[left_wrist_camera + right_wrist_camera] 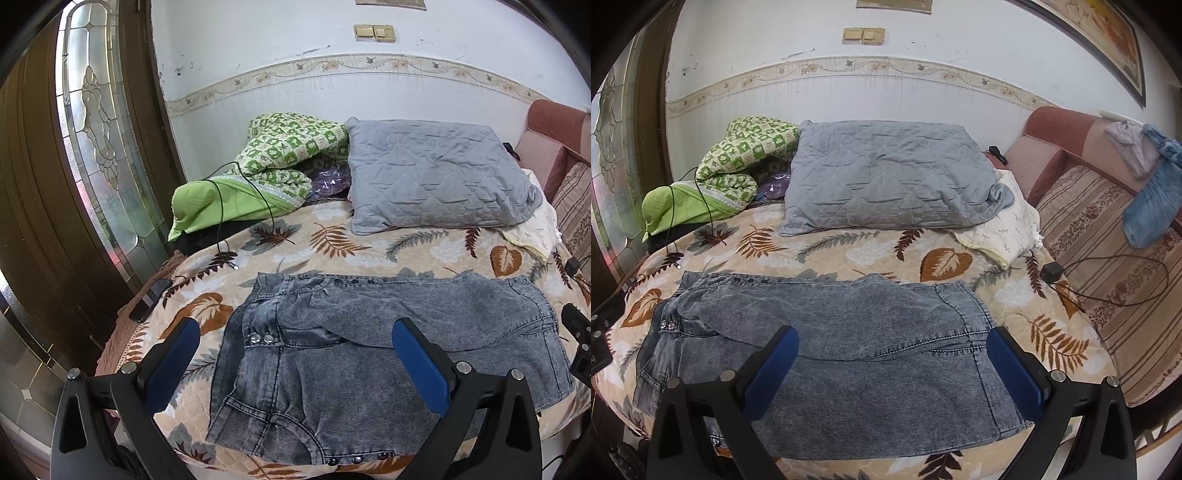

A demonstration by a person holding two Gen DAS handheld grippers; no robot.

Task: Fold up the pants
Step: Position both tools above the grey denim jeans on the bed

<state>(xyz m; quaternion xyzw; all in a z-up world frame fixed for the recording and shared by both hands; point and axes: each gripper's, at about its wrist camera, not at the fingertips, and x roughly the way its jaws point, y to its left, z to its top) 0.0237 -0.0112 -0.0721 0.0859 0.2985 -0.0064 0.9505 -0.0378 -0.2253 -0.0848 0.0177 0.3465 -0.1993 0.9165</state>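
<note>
Grey acid-washed denim pants [369, 350] lie folded into a rough rectangle on the leaf-print bedspread [332, 243], waistband snaps at the left. My left gripper [295, 328] hovers open above their left half, blue pads wide apart, nothing between them. In the right wrist view the same pants [849, 332] spread across the near bed. My right gripper [892, 338] hangs open over their right half, empty. The edge of the right gripper shows at the far right of the left wrist view.
A grey quilted pillow [886, 184], a green patterned blanket [738, 158] and a cream cloth [1004, 229] lie at the back of the bed. A black cable [236, 206] trails at the left, a charger [1051, 272] at the right. A striped sofa [1115, 266] flanks the bed.
</note>
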